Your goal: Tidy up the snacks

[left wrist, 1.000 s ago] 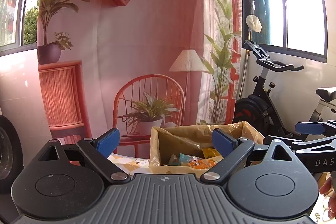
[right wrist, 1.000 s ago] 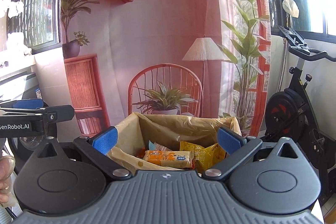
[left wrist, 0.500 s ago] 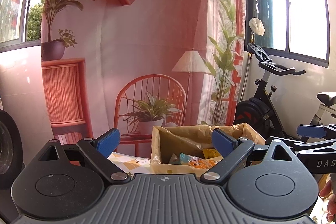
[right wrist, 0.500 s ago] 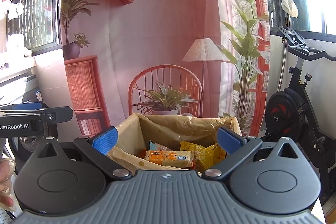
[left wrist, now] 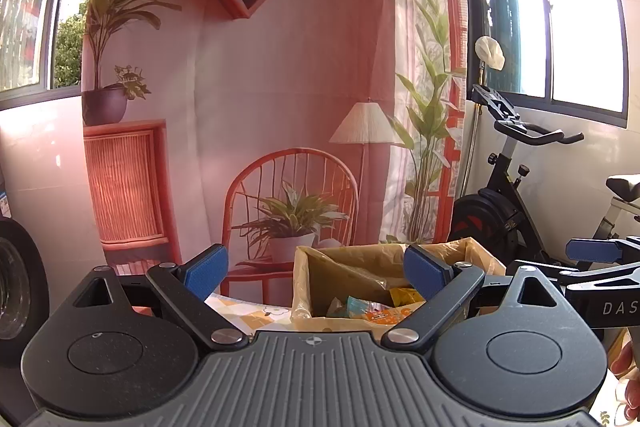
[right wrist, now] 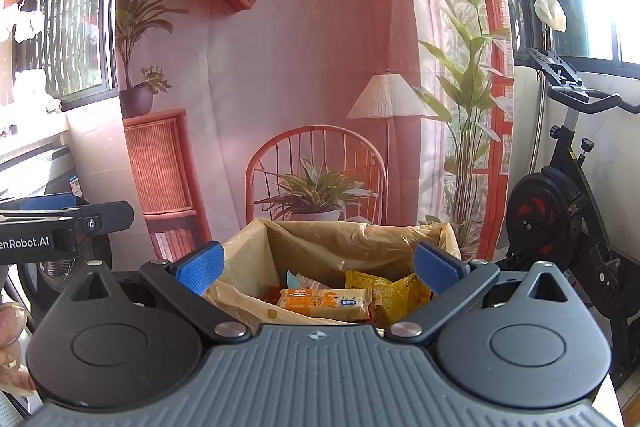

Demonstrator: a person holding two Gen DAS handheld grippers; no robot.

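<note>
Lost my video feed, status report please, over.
Left gripper open, empty. Right gripper open, empty. Snacks in the lined box, ahead of both. Nothing in the way.

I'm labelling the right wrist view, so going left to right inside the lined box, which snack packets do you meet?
Inside the lined box: a partly hidden pale packet with a blue patch, then the orange packet lying across the front, then the yellow packet.

Snack packets (right wrist: 324,303) lie in the lined box (right wrist: 360,239), exercise bike (right wrist: 560,211) right.
</note>
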